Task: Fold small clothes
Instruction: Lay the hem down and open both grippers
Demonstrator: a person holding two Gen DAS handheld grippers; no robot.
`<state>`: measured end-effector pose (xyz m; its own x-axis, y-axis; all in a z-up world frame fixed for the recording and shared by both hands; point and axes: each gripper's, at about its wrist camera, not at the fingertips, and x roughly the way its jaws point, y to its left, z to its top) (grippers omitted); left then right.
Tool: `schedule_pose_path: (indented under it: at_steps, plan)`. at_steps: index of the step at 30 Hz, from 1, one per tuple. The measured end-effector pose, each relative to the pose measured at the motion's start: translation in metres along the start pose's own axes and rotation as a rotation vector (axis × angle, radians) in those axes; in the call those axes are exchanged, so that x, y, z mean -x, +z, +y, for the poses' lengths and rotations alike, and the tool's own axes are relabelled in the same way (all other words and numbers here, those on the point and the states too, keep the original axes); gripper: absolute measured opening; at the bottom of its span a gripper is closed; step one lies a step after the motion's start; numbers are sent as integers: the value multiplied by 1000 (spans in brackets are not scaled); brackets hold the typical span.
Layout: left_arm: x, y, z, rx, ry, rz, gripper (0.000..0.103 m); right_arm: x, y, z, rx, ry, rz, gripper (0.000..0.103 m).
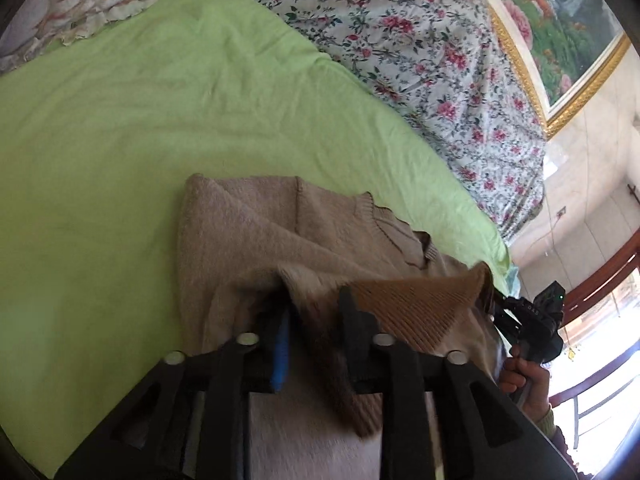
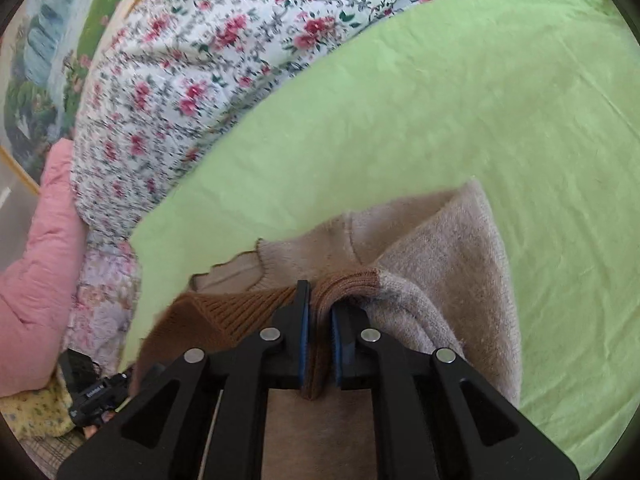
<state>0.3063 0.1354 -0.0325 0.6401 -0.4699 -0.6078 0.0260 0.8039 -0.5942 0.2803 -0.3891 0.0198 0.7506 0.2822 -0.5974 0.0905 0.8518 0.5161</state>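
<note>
Sweater [image 1: 256, 236], beige knit with a brown ribbed hem [image 1: 420, 300], lies on the green sheet [image 1: 160, 120] of the bed, lower part folded up over the body so the hem sits just below the neckline [image 2: 256, 256]. Floral quilt [image 1: 420, 40] bunched along the far edge of the sheet; framed landscape picture [image 1: 560, 20] on the wall behind; pink pillow [image 2: 36, 260] off to the side. Left gripper [image 1: 312, 320]: jaws parted, a fold of hem between them, the blue pad [image 1: 282, 344] not clearly pressing it. Right gripper [image 2: 319, 312]: jaws slightly apart, brown rib between the pads; whether they pinch it, cannot tell. Person's hand [image 1: 524, 384] on the right gripper's handle.
</note>
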Motion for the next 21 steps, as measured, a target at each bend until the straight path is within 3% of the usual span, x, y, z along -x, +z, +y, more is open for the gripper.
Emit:
schedule_pose_path:
  at_steps: [2, 3, 7, 10, 12, 15, 17, 20, 21]
  plan:
    - [18, -12, -10, -14, -39, 5, 33, 24, -2, 7, 22, 14, -42, 41]
    - [26, -20, -16, -29, -57, 16, 33, 35, -4, 11, 38, 19, -63, 44]
    - [32, -53, -65, -168, -137, 84, 37, 70, -24, 46, 149, 93, -47, 45]
    - [5, -60, -105, -268, -174, 159, 38, 60, -46, 80, 309, 99, 87, 45]
    - [-16, -58, -123, -331, -152, 191, 38, 33, -62, 104, 414, 94, 248, 45]
    - [-56, -48, -134, -416, -59, 257, 38, -8, -76, 118, 489, 73, 433, 45]
    - [-75, -36, -126, -454, 16, 269, 28, -37, -74, 118, 501, 19, 504, 45]
    - [-92, -6, -100, -470, 177, 215, 17, -64, -53, 114, 523, -42, 453, 37]
    - [-93, 11, -83, -413, 173, 200, 14, -67, -42, 111, 516, -76, 403, 33]
